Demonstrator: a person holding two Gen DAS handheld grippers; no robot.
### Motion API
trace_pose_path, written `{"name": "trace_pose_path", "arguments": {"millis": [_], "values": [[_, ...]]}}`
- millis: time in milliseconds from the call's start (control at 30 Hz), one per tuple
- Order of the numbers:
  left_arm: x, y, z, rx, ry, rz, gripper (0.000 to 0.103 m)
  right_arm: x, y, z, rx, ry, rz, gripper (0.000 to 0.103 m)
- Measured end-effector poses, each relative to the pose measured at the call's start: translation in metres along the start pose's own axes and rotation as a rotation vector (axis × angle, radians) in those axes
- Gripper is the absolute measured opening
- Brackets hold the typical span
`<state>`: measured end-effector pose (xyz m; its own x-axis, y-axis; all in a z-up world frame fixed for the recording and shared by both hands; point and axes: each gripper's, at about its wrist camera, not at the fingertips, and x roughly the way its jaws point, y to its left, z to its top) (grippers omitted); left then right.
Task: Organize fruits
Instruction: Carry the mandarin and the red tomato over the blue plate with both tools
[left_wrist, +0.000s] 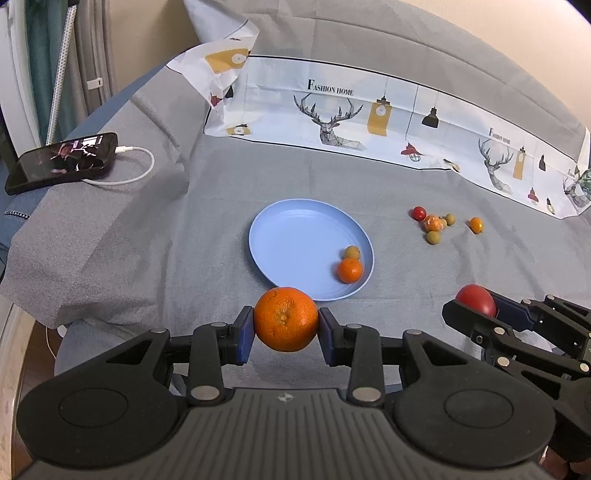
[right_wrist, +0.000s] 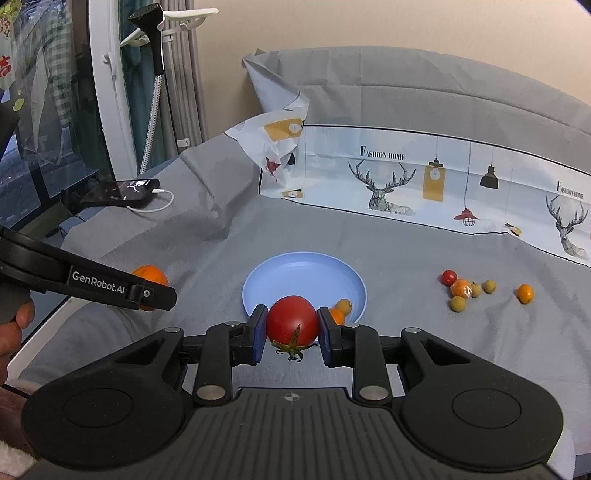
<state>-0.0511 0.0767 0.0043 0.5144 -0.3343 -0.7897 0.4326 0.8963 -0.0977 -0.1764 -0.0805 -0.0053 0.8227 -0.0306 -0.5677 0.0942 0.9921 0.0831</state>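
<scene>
The left gripper (left_wrist: 286, 330) has its two blue pads clamped on either side of a large orange (left_wrist: 285, 319), held above the grey cloth (left_wrist: 147, 240) just short of the near rim of the blue plate (left_wrist: 295, 236). The right gripper (right_wrist: 291, 334) is closed the same way on a red tomato (right_wrist: 292, 320) (its green stem points down and toward the camera), also at the plate's near edge. Inside the plate, on its right side, lie a small orange (left_wrist: 349, 270) and a small yellow-green fruit (left_wrist: 352, 252), touching each other. Well to the right on the cloth sits a loose cluster of small fruits (left_wrist: 433, 223), with one orange kumquat (left_wrist: 476, 224) a little apart. At the far left a phone (left_wrist: 62, 162) lies plugged into a white cable (left_wrist: 136, 168).
</scene>
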Motion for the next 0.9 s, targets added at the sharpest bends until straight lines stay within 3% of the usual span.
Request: {"name": "trace_pose_path", "arguments": {"millis": [467,900], "values": [[0.047,0.003,0.026,-0.01,0.071,0.02,0.04,0.047,-0.011,0.004,0.004,0.063,-0.01,0.03],[0.145,-0.013,0.075,0.023,0.182,0.044,0.04,0.136,-0.038,0.01,0.061,0.156,-0.002,0.03]]}}
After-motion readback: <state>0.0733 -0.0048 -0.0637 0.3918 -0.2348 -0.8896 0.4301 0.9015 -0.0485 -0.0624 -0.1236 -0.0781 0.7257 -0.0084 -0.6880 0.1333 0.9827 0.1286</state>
